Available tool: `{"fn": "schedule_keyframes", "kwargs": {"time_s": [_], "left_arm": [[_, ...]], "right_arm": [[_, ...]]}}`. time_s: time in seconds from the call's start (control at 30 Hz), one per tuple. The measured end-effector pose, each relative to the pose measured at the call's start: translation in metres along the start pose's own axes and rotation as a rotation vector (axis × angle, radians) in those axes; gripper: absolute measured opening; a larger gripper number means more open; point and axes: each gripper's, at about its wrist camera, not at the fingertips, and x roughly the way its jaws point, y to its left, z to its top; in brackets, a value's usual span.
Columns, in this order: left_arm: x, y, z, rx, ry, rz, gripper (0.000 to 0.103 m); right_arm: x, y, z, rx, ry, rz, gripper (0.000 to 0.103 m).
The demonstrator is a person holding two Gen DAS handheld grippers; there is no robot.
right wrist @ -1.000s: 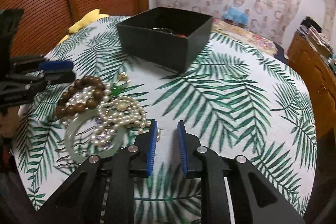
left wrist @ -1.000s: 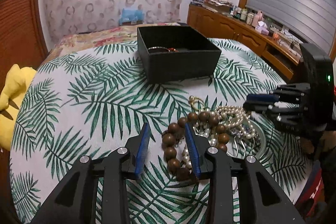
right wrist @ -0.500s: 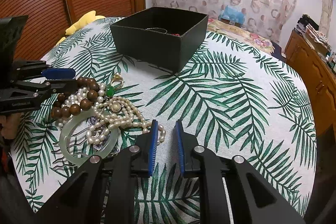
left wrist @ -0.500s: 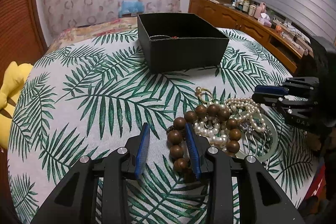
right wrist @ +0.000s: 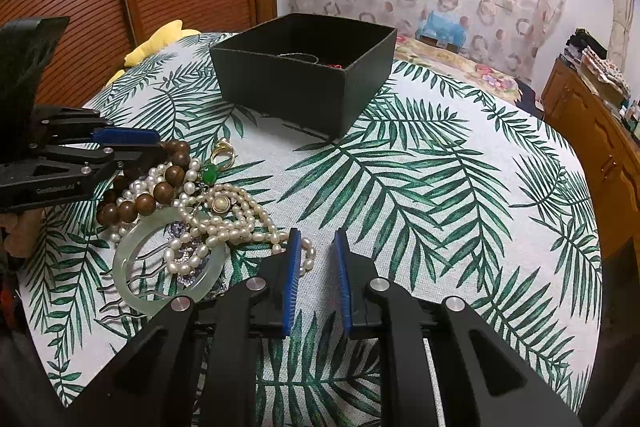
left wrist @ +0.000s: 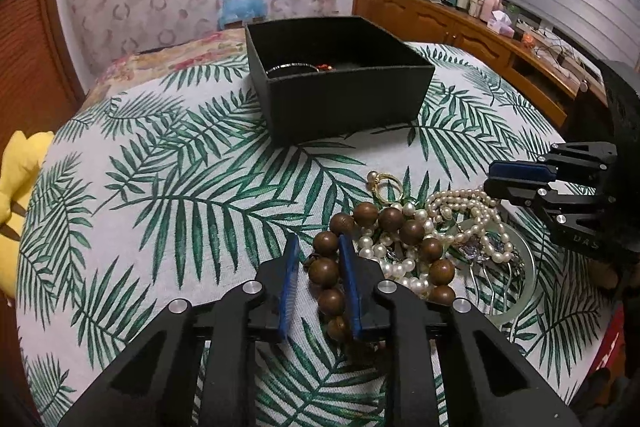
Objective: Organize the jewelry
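Observation:
A wooden bead bracelet (left wrist: 412,227) lies in a jewelry heap on the leaf-print cloth. My left gripper (left wrist: 319,241) straddles its near strand of beads; its jaws are closing and the blue pads (left wrist: 349,267) sit against the beads. In the right wrist view the left gripper (right wrist: 128,143) reaches in from the left over the bracelet (right wrist: 156,193). My right gripper (right wrist: 316,235) hovers beside the pearl strands (right wrist: 240,223), narrowly open with nothing between its fingers. The black box (left wrist: 344,99) stands behind the heap, with a thin bangle and a red piece inside.
The heap also holds a pale jade bangle (right wrist: 132,267), a gold ring (left wrist: 386,183), a green stone (right wrist: 209,173) and a wire hair comb (right wrist: 120,307). A yellow plush (left wrist: 16,179) lies at the table's left edge. A wooden sideboard (left wrist: 460,27) runs along the right.
My left gripper's jaws have narrowed onto the near strand of wooden beads, which now sits between the pads. The right gripper has stayed where it was.

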Motion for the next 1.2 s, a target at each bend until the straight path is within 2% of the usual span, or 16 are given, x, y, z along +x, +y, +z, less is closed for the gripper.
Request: {"fn": "schedule_keyframes", "kwargs": {"time_s": [0.1,0.2,0.3,0.33,0.43,0.63,0.87,1.2], "left_arm": [[0.001,0.001,0.001,0.004,0.006,0.002,0.018],[0.001,0.0,0.006,0.008,0.002,-0.021,0.014],[-0.015,-0.002,0.018,0.02,-0.059,-0.016,0.014],[-0.021,-0.003,0.022,0.021,-0.073,-0.023,0.014],[-0.041,-0.009,0.033,0.036,-0.124,-0.016,0.014],[-0.071,-0.012,0.041,0.023,-0.196,-0.025,0.014],[-0.096,-0.008,0.046,0.01,-0.262,-0.021,0.014],[-0.109,-0.007,0.056,0.014,-0.302,-0.022,0.014]], "right_arm": [[0.0,0.0,0.0,0.0,0.0,0.0,0.018],[-0.001,0.001,-0.001,-0.004,0.0,-0.004,0.018],[-0.001,0.007,0.0,-0.044,0.006,-0.022,0.017],[-0.002,0.009,0.0,-0.046,0.012,-0.009,0.01],[-0.002,0.01,0.002,-0.046,0.03,0.005,0.006],[-0.005,0.007,0.005,-0.027,0.039,0.025,0.005],[-0.039,0.004,0.028,-0.016,-0.051,0.032,0.005],[-0.085,0.007,0.072,-0.041,-0.18,0.034,0.005]]}}
